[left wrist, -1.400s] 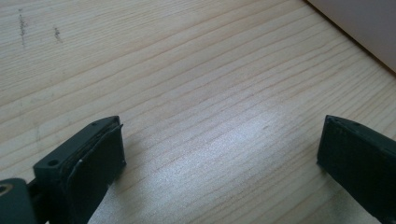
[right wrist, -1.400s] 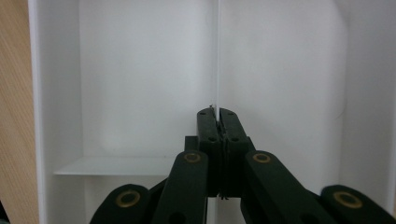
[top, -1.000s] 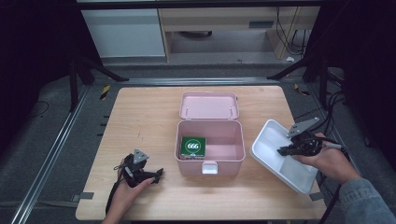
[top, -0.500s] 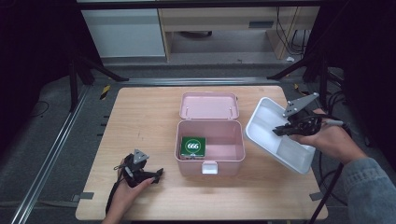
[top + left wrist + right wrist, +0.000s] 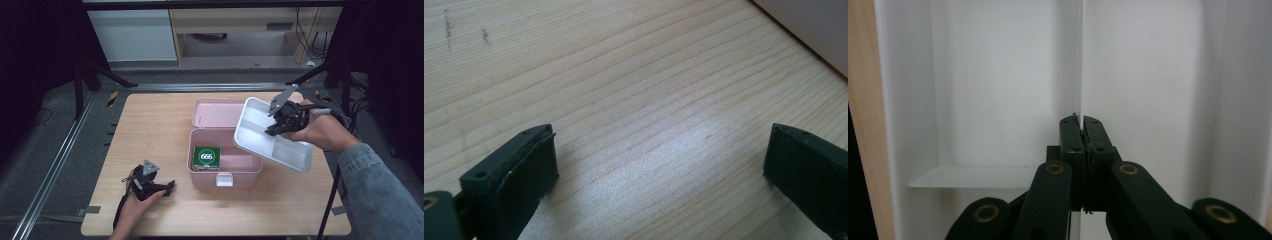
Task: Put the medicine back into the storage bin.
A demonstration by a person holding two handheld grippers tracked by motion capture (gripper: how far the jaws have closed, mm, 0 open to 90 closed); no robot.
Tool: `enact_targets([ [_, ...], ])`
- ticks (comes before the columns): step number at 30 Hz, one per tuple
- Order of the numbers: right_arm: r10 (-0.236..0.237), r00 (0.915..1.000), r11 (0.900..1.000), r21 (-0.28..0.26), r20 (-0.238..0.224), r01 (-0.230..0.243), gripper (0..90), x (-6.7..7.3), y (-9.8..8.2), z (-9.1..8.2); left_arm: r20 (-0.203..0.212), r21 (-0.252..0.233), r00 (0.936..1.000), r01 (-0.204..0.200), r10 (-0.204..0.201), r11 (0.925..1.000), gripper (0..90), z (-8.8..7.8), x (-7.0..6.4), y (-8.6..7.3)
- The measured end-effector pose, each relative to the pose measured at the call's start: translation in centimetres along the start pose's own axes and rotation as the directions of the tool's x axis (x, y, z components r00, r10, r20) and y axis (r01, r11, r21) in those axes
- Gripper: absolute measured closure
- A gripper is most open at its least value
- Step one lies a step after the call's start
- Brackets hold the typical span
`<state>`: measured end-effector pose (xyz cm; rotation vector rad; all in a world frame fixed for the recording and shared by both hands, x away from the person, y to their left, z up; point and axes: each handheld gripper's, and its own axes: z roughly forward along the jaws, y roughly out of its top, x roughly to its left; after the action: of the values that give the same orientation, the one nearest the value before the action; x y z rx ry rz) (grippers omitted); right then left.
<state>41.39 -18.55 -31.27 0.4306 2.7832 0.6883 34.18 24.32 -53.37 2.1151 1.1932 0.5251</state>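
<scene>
My right gripper (image 5: 272, 131) is shut on the inner divider wall of a white compartment tray (image 5: 260, 135), which hangs tilted in the air over the right side of the open pink box (image 5: 224, 172). In the right gripper view the jaws pinch the thin white divider (image 5: 1081, 75) of the tray (image 5: 998, 90). A green packet marked 666 (image 5: 206, 156) lies inside the box at its left. My left gripper (image 5: 170, 187) rests on the table near the front left; its fingers (image 5: 519, 170) stand wide apart over bare wood.
The box's pink lid (image 5: 220, 112) lies open toward the back. The wooden table (image 5: 150, 130) is bordered by a metal rail (image 5: 55, 165) at the left. A corner of the pink box (image 5: 819, 30) sits ahead of the left gripper.
My right gripper has lifted the white tray off the table's right side and carried it up and leftward over the pink box. The left gripper has stayed put.
</scene>
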Motion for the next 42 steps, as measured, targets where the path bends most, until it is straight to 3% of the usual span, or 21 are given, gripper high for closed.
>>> enact_targets([
  [8, -0.069, 0.9971, 0.997, 0.034, -0.033, 0.070, 89.9, 0.5, 3.4, 1.4, 0.000, 0.000, 1.0000, 0.000, 0.000, 1.0000, 0.0, 0.0, 0.0, 0.0],
  [15, -0.107, 0.9928, 0.993, 0.038, -0.052, 0.110, 89.9, 0.9, 5.4, 2.3, 0.000, 0.000, 1.0000, 0.000, 0.000, 1.0000, 0.0, 0.0, 0.0, 0.0],
  [42, -0.183, 0.9758, 0.981, 0.047, -0.119, 0.190, 90.0, 2.2, 9.6, 6.4, 0.001, 0.000, 1.0000, 0.000, 0.000, 1.0000, 0.0, 0.0, 0.0, 0.0],
])
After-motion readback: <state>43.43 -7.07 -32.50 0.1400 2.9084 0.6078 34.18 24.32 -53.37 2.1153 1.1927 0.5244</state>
